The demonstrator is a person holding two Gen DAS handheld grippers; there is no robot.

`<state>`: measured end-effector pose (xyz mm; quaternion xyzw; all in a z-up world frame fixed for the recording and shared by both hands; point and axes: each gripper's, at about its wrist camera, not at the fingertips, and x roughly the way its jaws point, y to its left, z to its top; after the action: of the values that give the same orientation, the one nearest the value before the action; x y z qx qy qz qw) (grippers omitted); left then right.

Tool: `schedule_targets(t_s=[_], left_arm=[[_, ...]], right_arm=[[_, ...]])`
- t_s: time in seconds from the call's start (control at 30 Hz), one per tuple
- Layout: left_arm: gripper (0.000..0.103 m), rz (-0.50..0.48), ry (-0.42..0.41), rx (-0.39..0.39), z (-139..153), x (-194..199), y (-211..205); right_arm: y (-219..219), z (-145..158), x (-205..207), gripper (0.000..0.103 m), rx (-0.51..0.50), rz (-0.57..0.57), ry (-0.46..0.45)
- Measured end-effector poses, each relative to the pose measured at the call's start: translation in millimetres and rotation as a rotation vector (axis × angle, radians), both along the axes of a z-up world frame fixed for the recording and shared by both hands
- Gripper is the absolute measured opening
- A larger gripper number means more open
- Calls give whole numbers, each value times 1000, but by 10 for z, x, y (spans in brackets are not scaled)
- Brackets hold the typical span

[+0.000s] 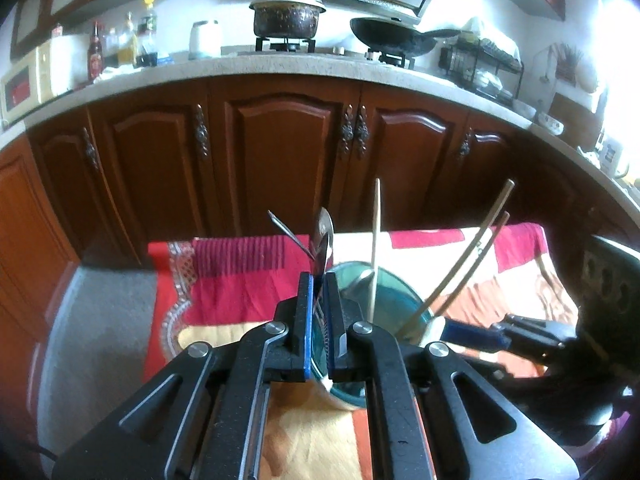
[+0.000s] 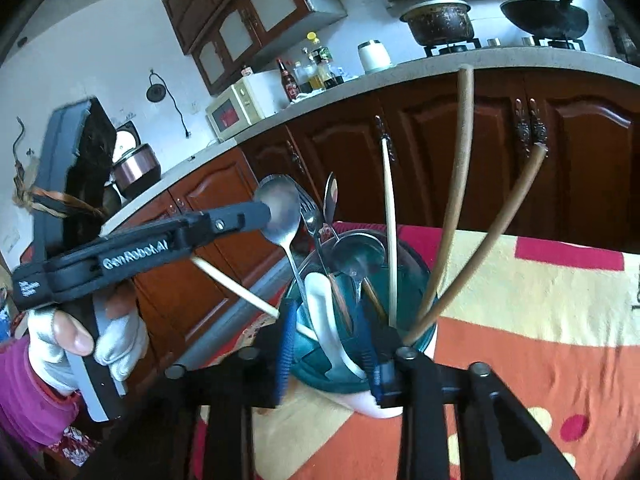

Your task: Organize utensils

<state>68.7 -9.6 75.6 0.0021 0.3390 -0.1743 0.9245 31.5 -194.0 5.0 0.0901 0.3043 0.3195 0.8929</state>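
A teal cup stands on the patterned cloth, holding chopsticks, a fork, metal spoons and a white spoon. My left gripper is shut on the bowl end of a metal spoon, whose handle slants down into the cup. My right gripper sits at the cup's near rim. Its blue pads stand apart on either side of the white spoon's handle without pressing it.
A red and orange cloth covers the table. Behind it run dark wooden cabinets under a counter with a pot, a wok, bottles and a microwave. A gloved hand holds the left gripper. A pale stick slants left of the cup.
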Motion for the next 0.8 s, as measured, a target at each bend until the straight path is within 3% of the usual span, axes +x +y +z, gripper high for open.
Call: schedule_targets(t_s=[0.13,0.27,0.3,0.37,0.53,0.8], left_arm=[[8,0,0,-8,30,-85,26],[35,16,-18,-34,121,-228,110],[37,21,-23,-40,149,-263,131],[39,39,-31,-49,222,-364,165],[48,100,-39,-37,323,-597,164],[48,155,-51,-27,283,-985,-8]], right_arm=[[-105,49,-88,31,14,-27,9],[-163,125,-208,35,11,-55,-3],[-165,150,-236,37,4,-64,-8],[-159,210,-305,43,-10,-85,-18],[-141,364,-505,44,-52,-145,-47],[-158,572,-790,58,-107,-247,-77]])
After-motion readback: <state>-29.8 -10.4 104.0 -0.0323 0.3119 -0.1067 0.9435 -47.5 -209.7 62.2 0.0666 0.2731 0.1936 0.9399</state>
